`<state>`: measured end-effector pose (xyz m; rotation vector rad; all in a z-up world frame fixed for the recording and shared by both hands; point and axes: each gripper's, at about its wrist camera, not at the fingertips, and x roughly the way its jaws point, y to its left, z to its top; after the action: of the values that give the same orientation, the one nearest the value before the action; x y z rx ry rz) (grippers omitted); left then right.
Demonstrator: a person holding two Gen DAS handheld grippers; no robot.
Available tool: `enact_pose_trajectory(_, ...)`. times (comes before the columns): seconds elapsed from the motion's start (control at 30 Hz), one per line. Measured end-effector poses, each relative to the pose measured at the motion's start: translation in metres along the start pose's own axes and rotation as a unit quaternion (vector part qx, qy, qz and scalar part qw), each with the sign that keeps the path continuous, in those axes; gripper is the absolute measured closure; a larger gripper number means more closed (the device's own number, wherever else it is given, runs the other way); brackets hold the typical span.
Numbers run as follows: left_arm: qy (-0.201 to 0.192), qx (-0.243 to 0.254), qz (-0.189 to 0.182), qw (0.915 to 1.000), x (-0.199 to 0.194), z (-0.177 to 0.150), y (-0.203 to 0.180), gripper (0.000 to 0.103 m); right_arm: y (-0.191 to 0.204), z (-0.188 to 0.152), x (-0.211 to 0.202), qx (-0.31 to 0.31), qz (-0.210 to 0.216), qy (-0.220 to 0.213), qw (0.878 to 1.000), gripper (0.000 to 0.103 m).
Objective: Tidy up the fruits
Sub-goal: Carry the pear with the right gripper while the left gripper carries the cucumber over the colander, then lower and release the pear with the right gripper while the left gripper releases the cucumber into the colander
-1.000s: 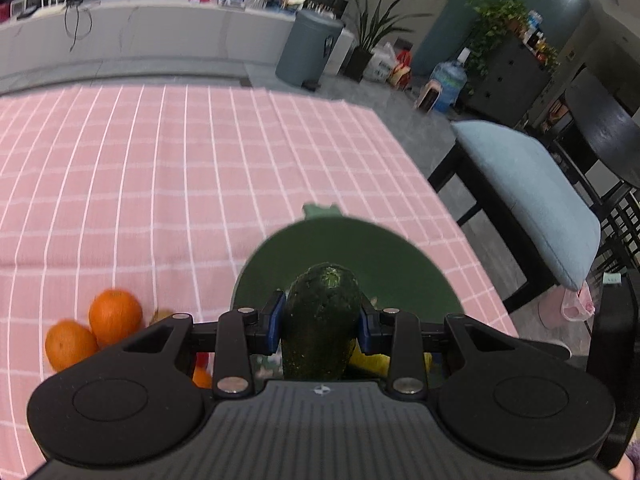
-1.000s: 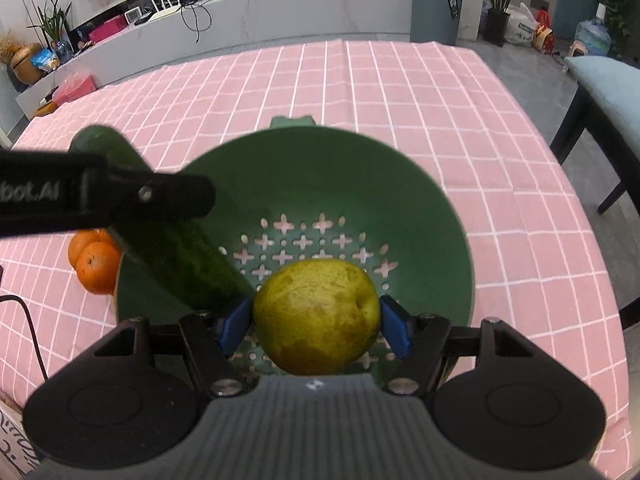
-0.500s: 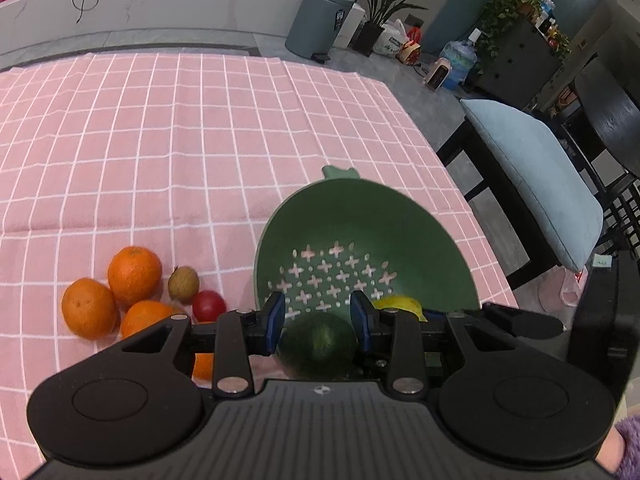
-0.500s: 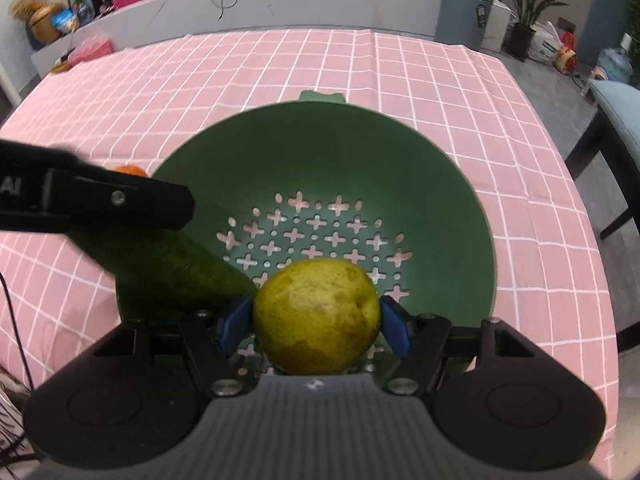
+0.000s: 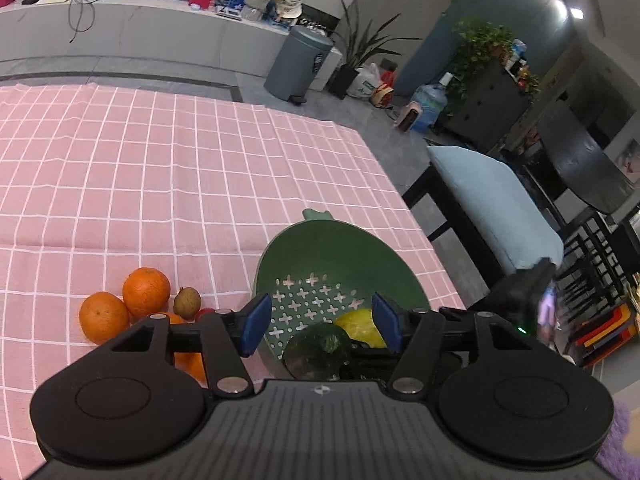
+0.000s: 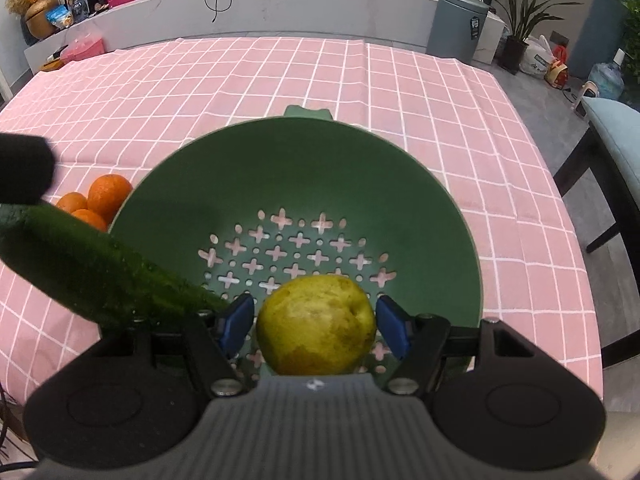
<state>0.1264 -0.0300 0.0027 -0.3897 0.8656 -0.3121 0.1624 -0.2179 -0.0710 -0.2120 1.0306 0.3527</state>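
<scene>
Cucumber (image 5: pixel 316 354) and pear (image 6: pixel 316 326) now released into colander (image 6: pixel 304 168).

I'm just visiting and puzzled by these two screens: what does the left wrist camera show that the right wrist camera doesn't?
Only the left wrist view shows the small brown fruit, a red fruit behind the left gripper, and the dark chair.

Only the right wrist view shows the right gripper open around the yellow pear, and the cucumber's whole length.

Both show the green colander, the oranges, and the pink checked tablecloth.
</scene>
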Motion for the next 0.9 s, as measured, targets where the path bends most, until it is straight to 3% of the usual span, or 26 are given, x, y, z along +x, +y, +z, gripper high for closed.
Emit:
enact_pose_trajectory(0.17, 0.001, 0.036, -0.022, 0.9991, -0.015, -0.012, -0.009, 0.036, 0.001, 0.000, 0.006, -0.006, -0.010, 0.003, 1.000, 0.037)
enact_pose_trajectory(0.23, 0.007, 0.050, -0.013, 0.9986, -0.013, -0.018, -0.012, 0.046, -0.001, 0.000, 0.006, -0.001, -0.009, 0.003, 1.000, 0.037)
enact_pose_trajectory(0.3, 0.015, 0.073, 0.007, 0.9972, -0.007, -0.023, -0.015, 0.066, -0.002, 0.000, 0.005, 0.000, -0.006, 0.003, 1.000, 0.037)
enact_pose_trajectory(0.37, 0.013, 0.080, 0.016, 0.9966, -0.001, -0.024, -0.017, 0.075, -0.002, -0.001, 0.002, -0.002, -0.002, 0.002, 1.000, 0.038)
enact_pose_trajectory(0.7, -0.024, 0.084, 0.007, 0.9962, 0.025, 0.001, -0.018, 0.076, -0.006, -0.012, -0.023, -0.037, 0.009, -0.007, 0.999, 0.035)
enact_pose_trajectory(0.8, -0.027, 0.082, 0.001, 0.9962, 0.039, 0.010, -0.018, 0.077, -0.007, -0.012, -0.025, -0.043, 0.006, -0.012, 0.999, 0.043)
enact_pose_trajectory(0.87, -0.022, 0.077, 0.000, 0.9968, 0.050, 0.014, -0.017, 0.079, -0.005, -0.009, -0.023, -0.055, -0.007, -0.023, 0.998, 0.057)
enact_pose_trajectory(0.9, -0.014, 0.071, -0.003, 0.9973, 0.057, 0.017, -0.015, 0.081, -0.005, -0.007, -0.023, -0.057, -0.010, -0.029, 0.998, 0.059)
